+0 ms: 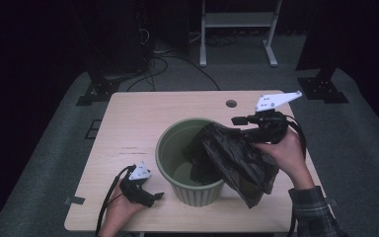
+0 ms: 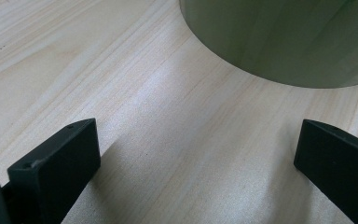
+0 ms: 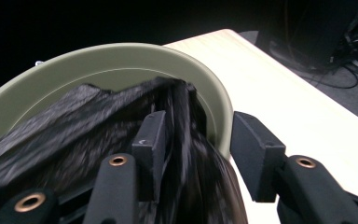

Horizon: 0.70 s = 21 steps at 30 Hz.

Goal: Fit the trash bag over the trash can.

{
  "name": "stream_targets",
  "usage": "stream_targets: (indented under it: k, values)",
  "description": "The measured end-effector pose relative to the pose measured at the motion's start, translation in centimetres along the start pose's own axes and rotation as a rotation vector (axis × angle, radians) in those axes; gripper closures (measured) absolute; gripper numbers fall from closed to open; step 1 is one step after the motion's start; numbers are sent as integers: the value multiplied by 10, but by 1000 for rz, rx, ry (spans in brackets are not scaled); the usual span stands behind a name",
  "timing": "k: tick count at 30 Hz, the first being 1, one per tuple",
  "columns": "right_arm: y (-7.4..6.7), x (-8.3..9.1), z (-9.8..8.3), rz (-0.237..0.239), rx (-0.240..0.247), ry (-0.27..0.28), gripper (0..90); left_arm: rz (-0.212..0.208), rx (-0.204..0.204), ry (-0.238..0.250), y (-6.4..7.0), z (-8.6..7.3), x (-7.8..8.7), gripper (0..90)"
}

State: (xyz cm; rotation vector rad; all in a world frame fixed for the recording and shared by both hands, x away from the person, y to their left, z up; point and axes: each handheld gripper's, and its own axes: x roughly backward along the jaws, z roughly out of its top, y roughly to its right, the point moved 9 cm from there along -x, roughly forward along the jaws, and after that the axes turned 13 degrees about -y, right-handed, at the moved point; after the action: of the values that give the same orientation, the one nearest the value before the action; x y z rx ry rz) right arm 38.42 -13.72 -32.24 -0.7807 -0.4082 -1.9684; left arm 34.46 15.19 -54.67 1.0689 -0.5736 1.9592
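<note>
A pale green round bin [image 1: 170,133] stands on the wooden table [image 1: 138,113]. A crumpled black plastic bag [image 1: 232,155] hangs over the bin's right rim, partly inside and partly down the outside. My right gripper [image 1: 239,126] is at that rim, held in a hand from the right. In the right gripper view its jaws [image 3: 200,135] stand apart, with the bag [image 3: 74,126] bunched between them against the left jaw and the bin rim [image 3: 102,56] just ahead. My left gripper [image 1: 154,199] rests open on the table by the bin's front left base [image 2: 284,42], nothing between its jaws [image 2: 196,154].
A round cable hole [image 1: 231,103] sits in the tabletop behind the bin. A strip of tape [image 1: 74,200] marks the table's front left corner. Beyond the table are a white metal stand [image 1: 237,19], floor cables and dark equipment. Bare wood stretches left of the bin.
</note>
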Motion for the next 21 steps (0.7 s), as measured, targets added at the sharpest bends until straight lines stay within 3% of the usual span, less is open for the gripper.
stream_targets:
  k: [4, 13, 21]
  values:
    - [-1, 12, -12, -14, -10, 17, 540, 1, 1, -1, 0, 0, 0, 0]
    - [-3, 44, -58, -57, -58, 47, 540, 2, 3, -2, 0, 0, 0, 0]
    - [-11, 57, -97, -60, -100, 51, 540, 3, 4, -2, 0, 0, 0, 0]
